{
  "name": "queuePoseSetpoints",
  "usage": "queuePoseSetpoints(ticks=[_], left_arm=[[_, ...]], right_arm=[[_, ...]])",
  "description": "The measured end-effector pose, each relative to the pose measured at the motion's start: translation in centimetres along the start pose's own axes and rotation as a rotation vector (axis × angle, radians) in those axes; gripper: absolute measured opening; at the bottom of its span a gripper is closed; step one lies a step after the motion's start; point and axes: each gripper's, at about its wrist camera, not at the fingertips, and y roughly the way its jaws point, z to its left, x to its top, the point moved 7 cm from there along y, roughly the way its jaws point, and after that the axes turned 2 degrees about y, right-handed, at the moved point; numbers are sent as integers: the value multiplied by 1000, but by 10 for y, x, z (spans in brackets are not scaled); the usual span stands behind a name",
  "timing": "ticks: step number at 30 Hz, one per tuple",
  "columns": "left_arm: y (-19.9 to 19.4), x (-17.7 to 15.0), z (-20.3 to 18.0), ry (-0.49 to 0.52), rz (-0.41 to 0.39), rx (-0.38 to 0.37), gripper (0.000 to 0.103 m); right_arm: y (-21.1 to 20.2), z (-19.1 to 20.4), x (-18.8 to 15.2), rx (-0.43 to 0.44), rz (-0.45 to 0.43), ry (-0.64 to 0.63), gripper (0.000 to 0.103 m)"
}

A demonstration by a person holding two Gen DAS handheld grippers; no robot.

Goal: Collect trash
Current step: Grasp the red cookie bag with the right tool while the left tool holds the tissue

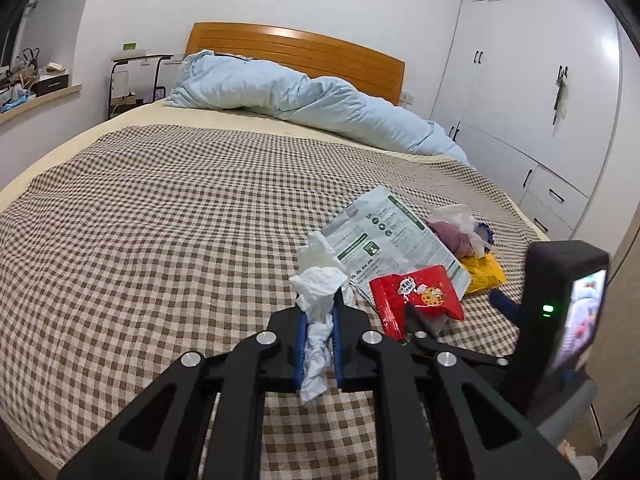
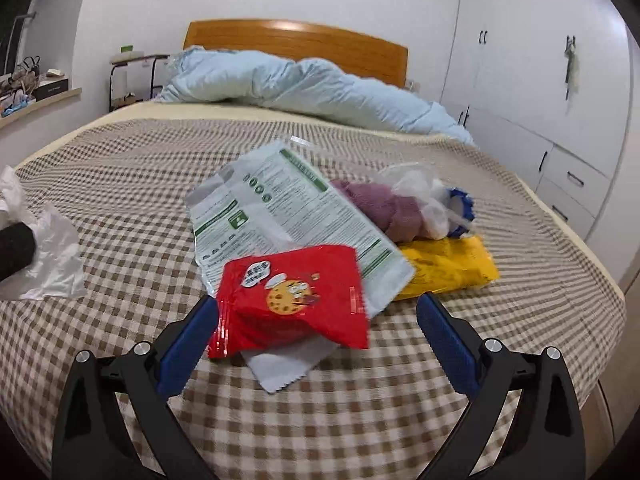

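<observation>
My left gripper (image 1: 319, 314) is shut on a crumpled white tissue (image 1: 318, 280) above the checked bedspread (image 1: 160, 240). A pile of trash lies to its right: a red cookie packet (image 2: 292, 292), a white and green printed bag (image 2: 288, 200), a yellow packet (image 2: 448, 264), and a clear bag of purple cloth (image 2: 384, 208) with a blue ridged piece (image 2: 460, 208). My right gripper (image 2: 318, 300) stands open, its blue pads (image 2: 188, 340) on either side of the red packet. The held tissue (image 2: 48, 256) also shows at the far left of the right wrist view.
A light blue duvet (image 1: 300, 96) is bunched along the wooden headboard (image 1: 296, 48). White wardrobe doors and drawers (image 1: 540, 100) line the right side, close to the bed edge. A cluttered shelf (image 1: 36, 88) and a small side table (image 1: 136, 76) stand at the left.
</observation>
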Motion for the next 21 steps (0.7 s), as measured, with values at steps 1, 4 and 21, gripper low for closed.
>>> queuePoseSetpoints(ticks=[1, 4, 21], left_arm=[[1, 0, 2, -5, 0, -6, 8], [2, 1, 11, -35, -1, -23, 8], [11, -4, 0, -8, 31, -91, 8]], right_arm=[[2, 1, 0, -6, 7, 6, 95], [5, 2, -1, -57, 9, 29, 95], [21, 0, 6, -153, 56, 106, 95]])
